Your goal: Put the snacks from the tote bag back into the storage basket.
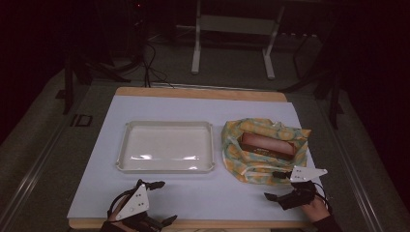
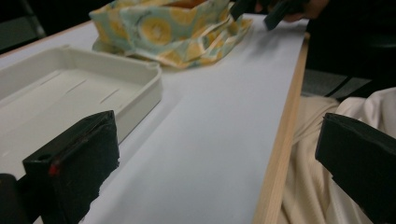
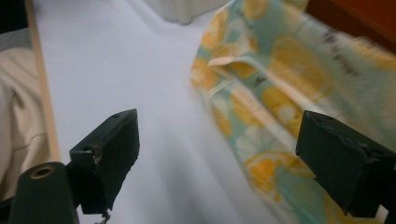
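Bare table [image 1: 203,193] before tray [image 1: 166,146] and cloth bundle [image 1: 263,145], seemingly unobstructed.

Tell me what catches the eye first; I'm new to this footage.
The yellow-and-teal patterned cloth bunched around a brown box at the table's right stands out most. Left of it lies an empty white tray. The right gripper hovers open-jawed at the cloth's near edge.

A dim lab: white-covered table [image 1: 203,203], metal stand frame [image 1: 232,29], floor cables [image 1: 152,63].
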Demonstrator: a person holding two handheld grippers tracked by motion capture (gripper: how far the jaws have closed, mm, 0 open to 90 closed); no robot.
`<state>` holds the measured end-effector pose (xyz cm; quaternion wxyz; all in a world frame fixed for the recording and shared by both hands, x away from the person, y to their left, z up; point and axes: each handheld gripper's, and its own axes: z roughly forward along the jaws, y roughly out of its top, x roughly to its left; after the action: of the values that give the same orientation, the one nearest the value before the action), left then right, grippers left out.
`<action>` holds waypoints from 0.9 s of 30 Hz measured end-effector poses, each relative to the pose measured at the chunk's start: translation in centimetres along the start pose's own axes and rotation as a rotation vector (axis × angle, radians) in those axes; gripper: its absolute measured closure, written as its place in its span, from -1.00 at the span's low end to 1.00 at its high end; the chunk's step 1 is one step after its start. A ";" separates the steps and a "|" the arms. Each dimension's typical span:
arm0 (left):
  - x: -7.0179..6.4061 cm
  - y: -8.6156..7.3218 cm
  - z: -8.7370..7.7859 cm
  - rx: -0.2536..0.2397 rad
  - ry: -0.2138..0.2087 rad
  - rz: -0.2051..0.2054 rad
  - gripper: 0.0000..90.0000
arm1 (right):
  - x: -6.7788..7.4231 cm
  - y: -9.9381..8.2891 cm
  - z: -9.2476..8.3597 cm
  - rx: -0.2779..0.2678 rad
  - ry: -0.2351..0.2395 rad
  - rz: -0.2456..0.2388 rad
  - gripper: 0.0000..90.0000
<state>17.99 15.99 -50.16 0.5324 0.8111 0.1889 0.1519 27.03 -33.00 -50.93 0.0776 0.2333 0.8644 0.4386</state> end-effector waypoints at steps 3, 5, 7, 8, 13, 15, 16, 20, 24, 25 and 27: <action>0.2 -0.3 -0.2 0.021 0.013 -0.018 -1.00 | 0.3 0.3 0.1 0.015 0.035 -0.013 -0.72; 0.3 -0.3 -0.2 0.019 0.014 -0.021 -1.00 | 0.4 0.6 0.1 0.026 0.060 -0.027 -0.73; 0.3 -0.3 -0.2 0.016 0.014 -0.025 -1.00 | 0.4 0.8 0.0 0.030 0.074 -0.033 -0.73; 0.2 -0.3 -0.1 0.020 0.007 -0.022 -1.00 | 0.4 1.3 -0.2 0.029 0.112 -0.041 -0.73; 0.3 -0.3 0.0 0.019 0.002 -0.021 -1.00 | 0.6 3.1 -1.4 0.019 0.172 -0.086 -0.73; 0.3 -0.2 0.1 0.018 0.001 -0.022 -1.00 | 0.5 3.5 -1.6 0.009 0.170 -0.096 -0.73; 0.4 -0.2 0.1 0.018 0.002 -0.021 -1.00 | 0.5 3.8 -1.9 -0.001 0.159 -0.105 -0.73; 0.4 -0.2 0.1 0.016 0.002 -0.020 -1.00 | 0.3 5.2 -2.9 0.005 0.120 -0.162 -0.73; 0.4 -0.2 0.2 0.020 0.002 -0.019 -1.00 | -0.2 6.8 -3.9 -0.031 0.059 -0.182 -0.74; 0.4 -0.2 0.2 0.020 0.002 -0.021 -1.00 | -0.2 6.8 -3.9 -0.031 0.059 -0.182 -0.74; 0.5 -0.2 0.2 0.020 0.003 -0.020 -1.00 | -0.5 7.3 -4.2 -0.035 0.052 -0.176 -0.73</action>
<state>18.45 16.14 -50.40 0.5252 0.8143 0.1995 0.1459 28.50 -32.52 -42.65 0.0973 0.1435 0.8754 0.4512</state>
